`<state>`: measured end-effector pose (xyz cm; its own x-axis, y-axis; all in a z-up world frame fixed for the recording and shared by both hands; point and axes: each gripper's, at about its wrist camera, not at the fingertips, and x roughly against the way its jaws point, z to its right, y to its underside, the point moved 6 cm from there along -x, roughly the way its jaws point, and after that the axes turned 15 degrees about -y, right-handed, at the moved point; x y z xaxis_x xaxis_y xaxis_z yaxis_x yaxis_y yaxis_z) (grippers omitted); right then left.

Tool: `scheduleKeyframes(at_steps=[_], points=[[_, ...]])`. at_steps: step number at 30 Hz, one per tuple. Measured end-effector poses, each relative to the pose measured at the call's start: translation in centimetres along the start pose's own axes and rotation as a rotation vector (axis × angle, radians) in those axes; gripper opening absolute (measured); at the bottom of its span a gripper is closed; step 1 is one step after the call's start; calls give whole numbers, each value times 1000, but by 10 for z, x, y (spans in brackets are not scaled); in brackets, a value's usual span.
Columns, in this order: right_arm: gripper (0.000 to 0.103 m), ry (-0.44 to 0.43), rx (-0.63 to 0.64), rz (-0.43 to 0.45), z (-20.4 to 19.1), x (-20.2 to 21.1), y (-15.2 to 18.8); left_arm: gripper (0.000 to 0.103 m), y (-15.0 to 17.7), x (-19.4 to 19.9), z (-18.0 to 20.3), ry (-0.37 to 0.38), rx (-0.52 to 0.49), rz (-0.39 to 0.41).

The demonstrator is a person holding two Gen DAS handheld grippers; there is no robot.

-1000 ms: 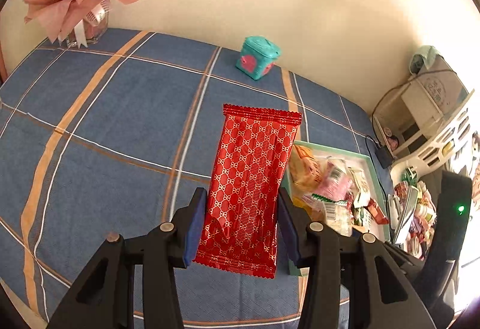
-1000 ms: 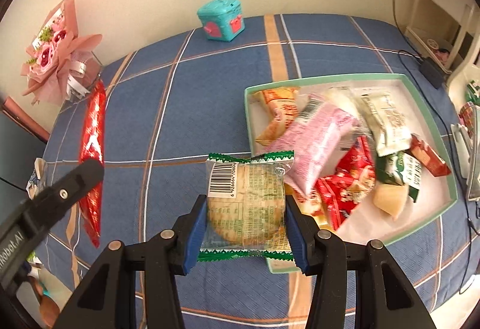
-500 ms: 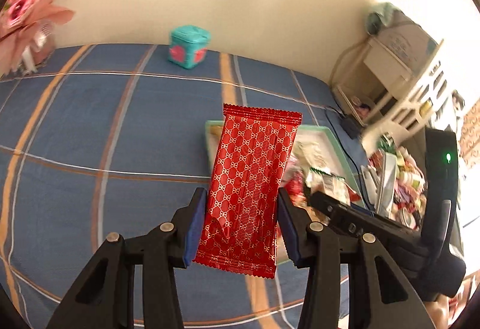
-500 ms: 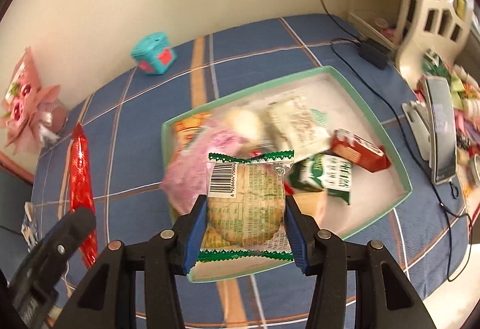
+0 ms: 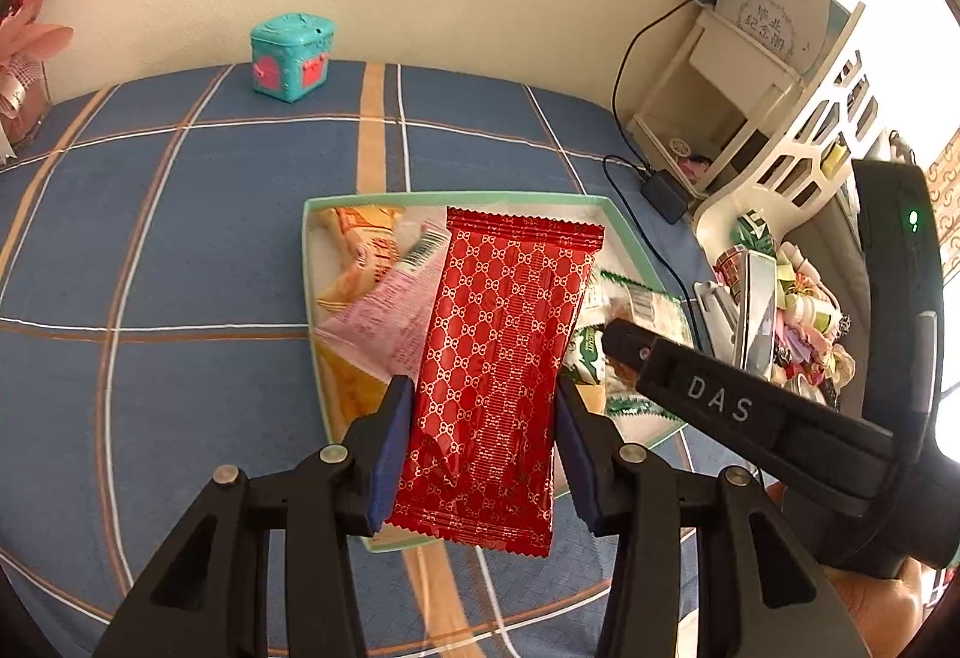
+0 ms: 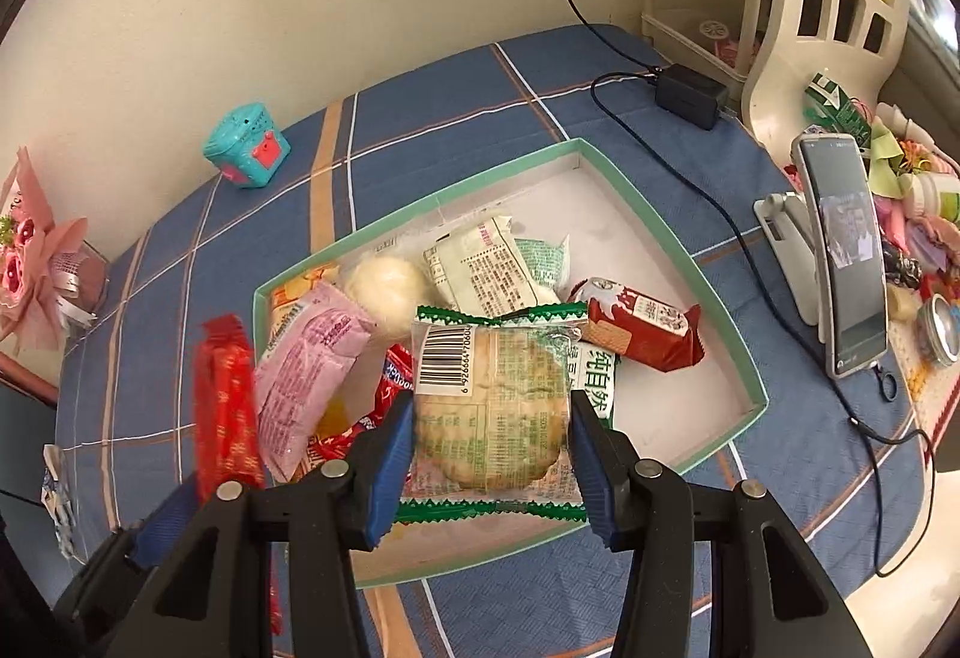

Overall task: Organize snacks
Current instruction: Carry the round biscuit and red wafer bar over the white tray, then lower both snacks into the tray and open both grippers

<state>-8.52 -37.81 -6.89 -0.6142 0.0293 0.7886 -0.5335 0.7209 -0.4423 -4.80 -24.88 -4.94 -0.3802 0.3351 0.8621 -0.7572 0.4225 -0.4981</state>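
A: Left gripper is clamped on the red foil packet, pads on its long edges. It hangs over the near-left part of the green-rimmed tray.

B: Right gripper is clamped on the clear cracker pack, barcode up, over the tray's near edge. Tray sits on the blue plaid cloth.

A: Judgement: this looks like the drop step. Each claw should lower until its packet nearly touches the pile, then let go. The two are near each other, so stagger the releases.

B: Agreed. The open floor is at the tray's far right; the left is heaped with the pink pouch and others.

A: Materials: the red foil is glossy, flat and stiff-looking, probably slippery. The cracker pack is thin crinkly film with zigzag seals over a round biscuit, likely brittle, so no squeezing harder.

B: The tray looks like thin card with low walls. Anything dropped on the heap could slide out.
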Motion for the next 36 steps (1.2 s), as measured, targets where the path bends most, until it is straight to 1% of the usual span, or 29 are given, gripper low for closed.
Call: scheduleKeyframes(at_steps=[9,13,16,21,29,30,31,34,35,36], points=[[52,-12,12,13,0,-4,-7,48,3,-11,15,1,-18,-16],[52,-19,10,2,1,-12,-8,48,3,-16,18,-7,-28,-23],[52,-18,11,-14,1,-19,-7,48,2,-21,17,-17,-30,-29],[52,-22,9,-56,3,-32,-3,48,6,-35,14,-39,-25,-67],[53,-41,-12,-103,5,-52,5,48,9,-45,16,-61,-41,-96],[53,-40,-11,-104,5,-53,5,49,9,-45,16,-61,-42,-98],[53,-38,-9,-104,5,-53,5,53,9,-45,15,-63,-43,-98],[53,-18,8,-92,5,-52,5,56,7,-39,15,-62,-46,-88],[55,-16,7,-91,6,-52,4,62,6,-38,14,-62,-46,-87],[57,-22,1,-94,6,-51,4,63,7,-37,13,-62,-45,-85]])
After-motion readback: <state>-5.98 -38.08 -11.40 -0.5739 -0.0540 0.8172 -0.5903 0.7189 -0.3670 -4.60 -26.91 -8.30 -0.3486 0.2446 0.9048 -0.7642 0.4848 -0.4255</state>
